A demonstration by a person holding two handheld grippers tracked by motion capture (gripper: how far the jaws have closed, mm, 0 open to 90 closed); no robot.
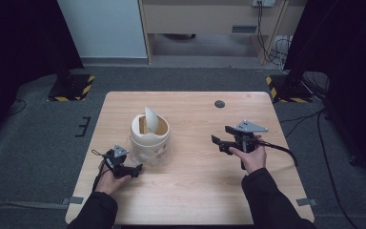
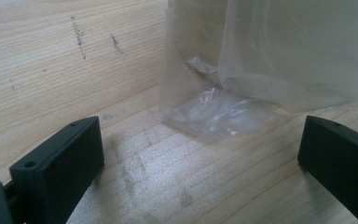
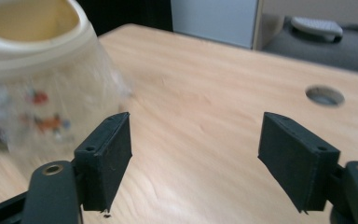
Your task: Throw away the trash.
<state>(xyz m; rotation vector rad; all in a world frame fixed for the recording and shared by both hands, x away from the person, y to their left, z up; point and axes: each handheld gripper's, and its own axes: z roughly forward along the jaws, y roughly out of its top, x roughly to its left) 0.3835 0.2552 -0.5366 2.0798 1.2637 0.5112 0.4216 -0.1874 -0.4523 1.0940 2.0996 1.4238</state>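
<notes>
A small cream bin (image 1: 149, 136) with a tilted swing lid (image 1: 151, 119) stands left of centre on the wooden table (image 1: 195, 191). A clear plastic bag covers its sides (image 3: 46, 112). My left gripper (image 1: 134, 171) is open, low at the bin's near left side. In the left gripper view the bag's crumpled bottom edge (image 2: 219, 112) lies on the wood just beyond the open jaws (image 2: 200, 158). My right gripper (image 1: 223, 138) is open, well right of the bin, pointing toward it. The bin (image 3: 32, 70) shows blurred at the left of the right gripper view, beyond the open jaws (image 3: 196, 149).
A round cable hole (image 1: 219, 104) sits near the table's far edge, also seen as a hole (image 3: 325, 95) in the right gripper view. Black stand bases with yellow stripes (image 1: 71, 88) flank the table's far corners. Grey carpet surrounds the table.
</notes>
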